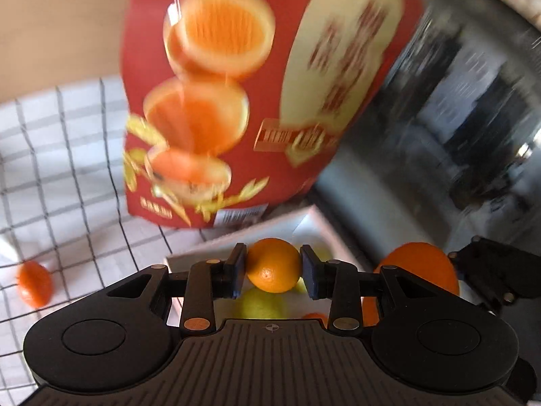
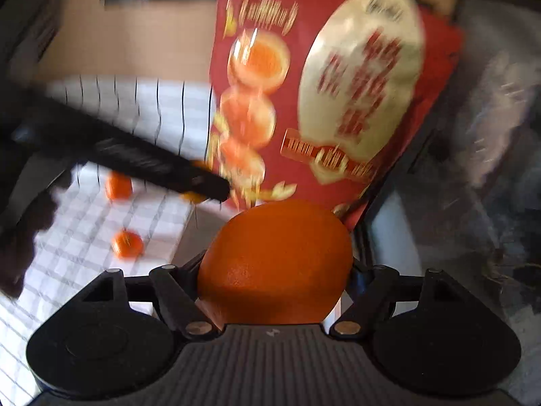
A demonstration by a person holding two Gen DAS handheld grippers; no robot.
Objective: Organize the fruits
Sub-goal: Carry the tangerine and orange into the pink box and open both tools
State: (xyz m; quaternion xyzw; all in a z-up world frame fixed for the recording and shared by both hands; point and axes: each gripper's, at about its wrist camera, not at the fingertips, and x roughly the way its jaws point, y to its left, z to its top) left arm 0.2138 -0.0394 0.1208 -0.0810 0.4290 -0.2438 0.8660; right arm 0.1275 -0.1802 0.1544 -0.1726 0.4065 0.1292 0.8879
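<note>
White checked cloth [image 1: 67, 155] covers the worktop, and a big red snack bag [image 1: 216, 94] stands at the back, blurry in both views.

Low in the middle of the left wrist view, the left hand-held gripper [image 1: 273, 265] is closed on a small orange [image 1: 273, 265]. Its two pads press the fruit from the left and the right, so the hold looks snug. Just behind and under it sits a white tray [image 1: 311, 223] with a yellow-green fruit [image 1: 262, 304] inside (what kind, I cannot tell). At the right edge of the same view, the right hand-held gripper [image 1: 449, 270] shows up with its own load.

In the right wrist view, that right hand-held gripper [image 2: 275, 270] is spread wide around a big orange [image 2: 275, 264], which fills the gap between its fingers. The left one crosses the upper left of this view as a dark blurry bar.

Three more little oranges are out on the cloth: one [image 1: 34, 283] at the lower left of the left view, and two [image 2: 118, 186] [image 2: 127, 244] at the left of the right view.

I think the step now is carrying both fruits to where they belong, maybe the tray. To do it well, keep each squeeze steady and not too hard, so nothing slips or gets squashed. Keep the two hands apart so they do not bump. Bring each fruit low over a free spot before letting go, so it does not roll off.
</note>
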